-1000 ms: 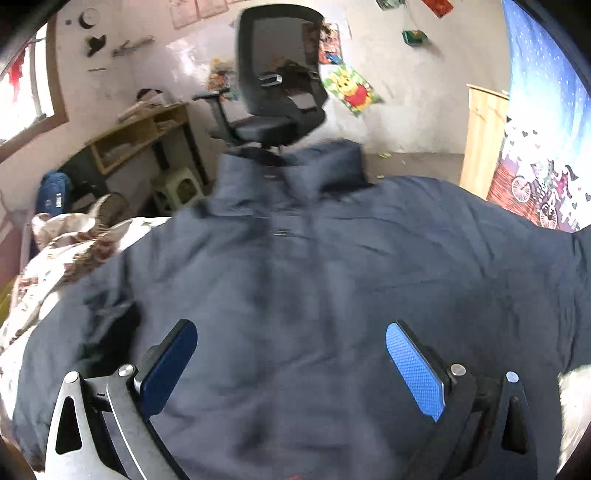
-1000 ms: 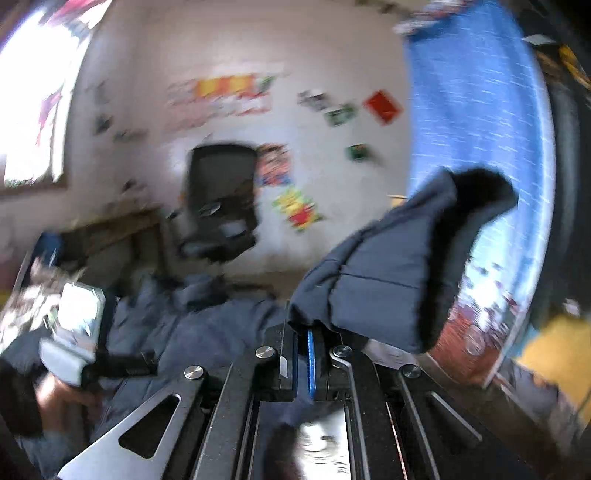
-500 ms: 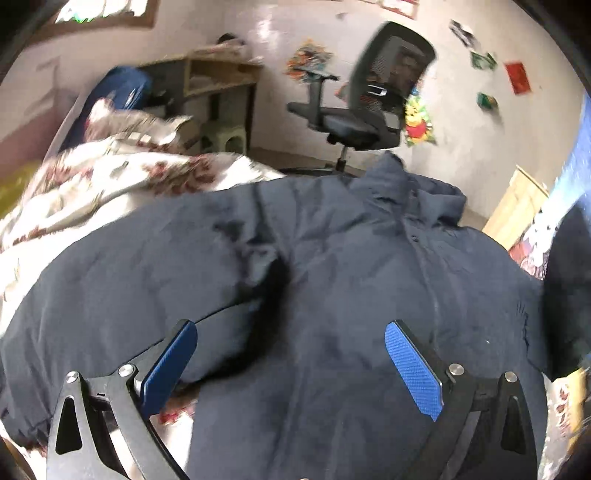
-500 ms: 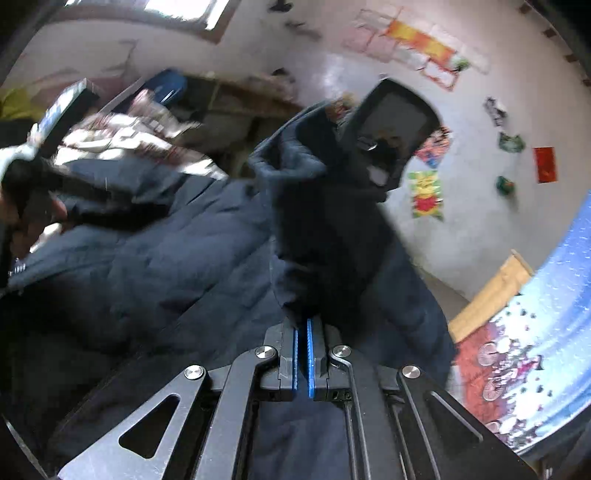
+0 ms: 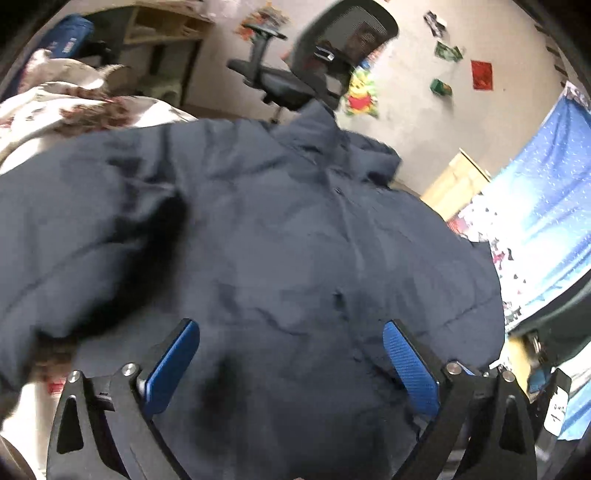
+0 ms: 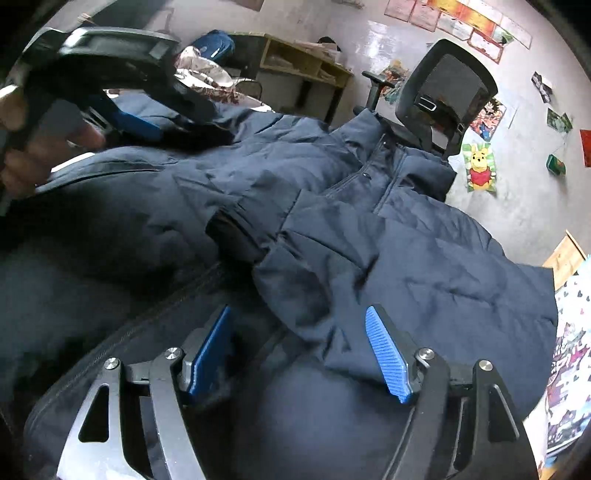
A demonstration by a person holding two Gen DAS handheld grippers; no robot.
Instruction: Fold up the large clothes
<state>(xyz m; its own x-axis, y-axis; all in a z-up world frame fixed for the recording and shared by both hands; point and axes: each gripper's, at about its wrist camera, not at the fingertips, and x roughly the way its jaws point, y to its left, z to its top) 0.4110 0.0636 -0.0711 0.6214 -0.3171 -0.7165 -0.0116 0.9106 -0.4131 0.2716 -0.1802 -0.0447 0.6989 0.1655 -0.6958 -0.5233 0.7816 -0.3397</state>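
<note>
Beyond my reach stands a black mesh-backed office chair (image 6: 448,92), its armrest (image 5: 264,33) raised at the left. A Winnie-the-Pooh poster (image 6: 479,168) hangs on the pale wall behind it, with a red square (image 5: 482,75) and small green pictures (image 5: 447,51) nearby. A wooden desk (image 6: 304,64) occupies the far corner. Floral bedding (image 5: 77,107) lies at my left; a blue patterned curtain (image 5: 546,206) hangs at my right.

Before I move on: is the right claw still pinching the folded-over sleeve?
Apart. In the right wrist view the right claw has just been opening; its blue pads stand clear on either side of the sleeve, which lies across the jacket.
</note>
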